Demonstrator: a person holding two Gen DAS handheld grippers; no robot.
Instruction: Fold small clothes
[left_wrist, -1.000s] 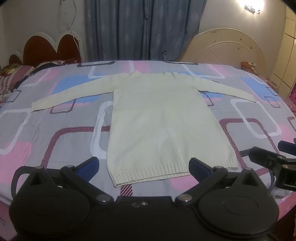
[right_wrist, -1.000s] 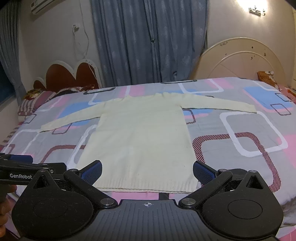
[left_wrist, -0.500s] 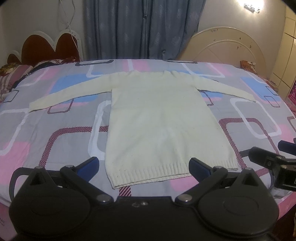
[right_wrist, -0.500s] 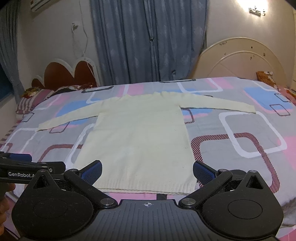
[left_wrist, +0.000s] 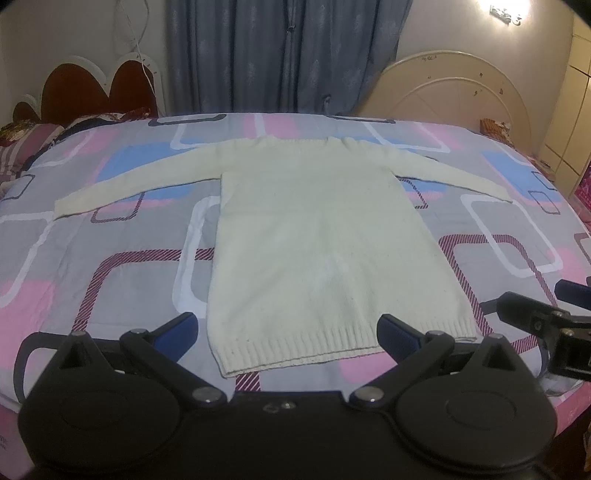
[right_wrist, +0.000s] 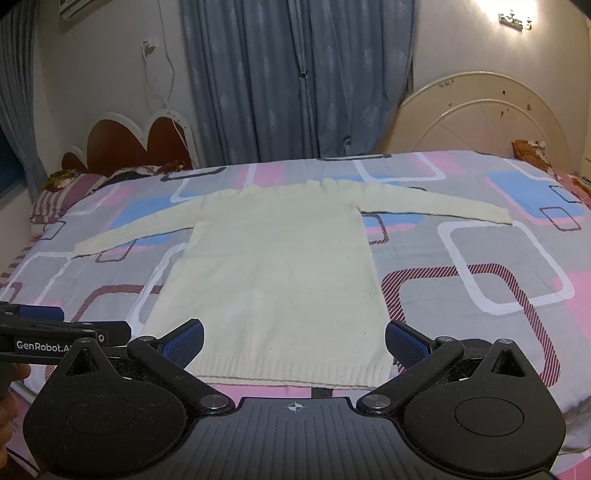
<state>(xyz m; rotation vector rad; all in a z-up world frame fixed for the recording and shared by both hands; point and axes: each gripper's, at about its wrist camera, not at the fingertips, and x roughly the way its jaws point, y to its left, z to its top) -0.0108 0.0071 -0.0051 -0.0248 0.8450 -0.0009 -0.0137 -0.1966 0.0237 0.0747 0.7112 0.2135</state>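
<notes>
In the left wrist view a cream knit sweater (left_wrist: 314, 240) lies flat on the bed (left_wrist: 110, 288), sleeves spread out to both sides, its ribbed hem nearest the camera. The bedspread is printed with rounded rectangles in pink, blue, grey and hatched maroon. The left tongs (left_wrist: 286, 328) stand wide and empty above the hem, with ridged blue pads (left_wrist: 397, 334); the right tongs (left_wrist: 554, 314) are cut off by the frame edge. In the right wrist view the sweater (right_wrist: 277, 266) fills the bed's middle and the right tongs (right_wrist: 294, 341) gape wide, empty, their black housing hiding the bed's near edge. Blue pleated curtains (right_wrist: 295, 81) hang behind the bed.
</notes>
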